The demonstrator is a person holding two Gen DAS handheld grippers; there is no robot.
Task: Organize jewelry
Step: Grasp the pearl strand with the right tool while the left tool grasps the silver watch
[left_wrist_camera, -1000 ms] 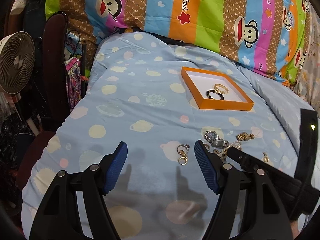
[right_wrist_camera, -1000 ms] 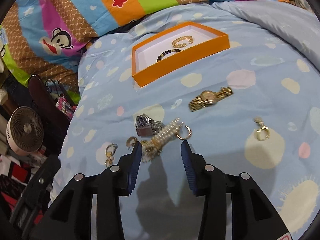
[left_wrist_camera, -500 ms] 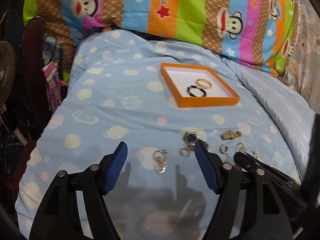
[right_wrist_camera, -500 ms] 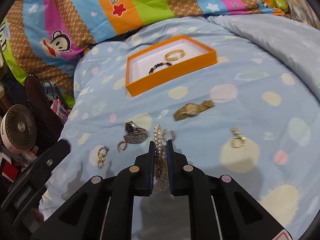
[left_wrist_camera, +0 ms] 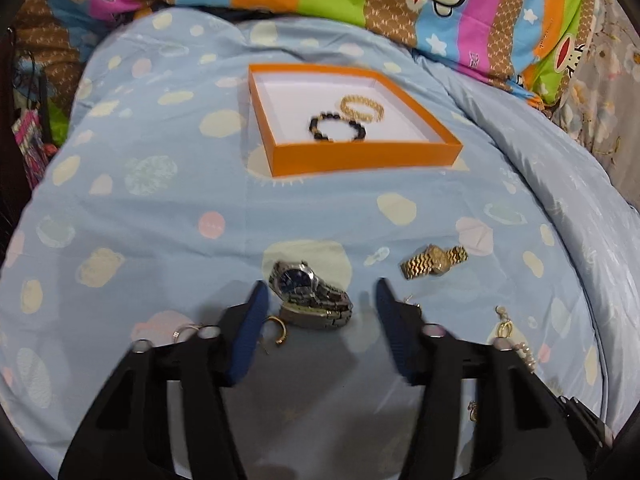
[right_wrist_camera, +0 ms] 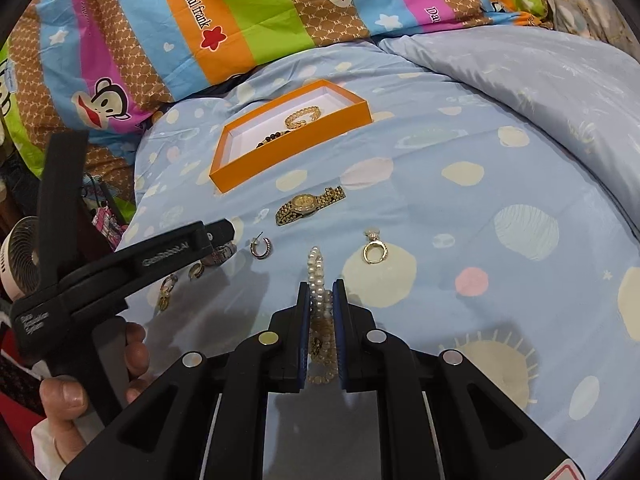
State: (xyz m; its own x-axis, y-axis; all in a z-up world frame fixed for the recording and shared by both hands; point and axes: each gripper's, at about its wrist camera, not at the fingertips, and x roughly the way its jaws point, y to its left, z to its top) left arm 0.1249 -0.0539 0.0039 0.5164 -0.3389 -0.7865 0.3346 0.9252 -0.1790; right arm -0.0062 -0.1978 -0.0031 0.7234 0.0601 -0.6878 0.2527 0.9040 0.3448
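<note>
**Pearls pinched, silver watch next in line**

Orange card walls framed the shallow tray (left_wrist_camera: 362,157) that sat toward the far side of the blue quilt (left_wrist_camera: 168,216), near the striped pillow (right_wrist_camera: 256,16); a gold bangle (left_wrist_camera: 362,108) and a dark bead bracelet (left_wrist_camera: 337,129) lay touching on its white floor, so the tray was evidently the collecting place. The rest of the jewelry lay loose on the quilt's near half.

The right gripper (right_wrist_camera: 321,300) was clamped on the pearl bracelet (right_wrist_camera: 318,276), pads pressing its strands from both sides while the free loop stuck out ahead, a grip low on the bunch that should keep the beads from slipping on the way to the tray. The left gripper (left_wrist_camera: 318,300) was closing, with the silver watch (left_wrist_camera: 310,294) between its blue pads but not yet pressed; it straddled the watch across the band, probably the narrowest hold. A gold hoop earring (left_wrist_camera: 278,330) lay just beside the left pad and risked being nudged. The gold watch (right_wrist_camera: 310,205), a hoop earring (right_wrist_camera: 262,248) and a gold ring (right_wrist_camera: 374,250) waited on the quilt between gripper and tray.
</note>
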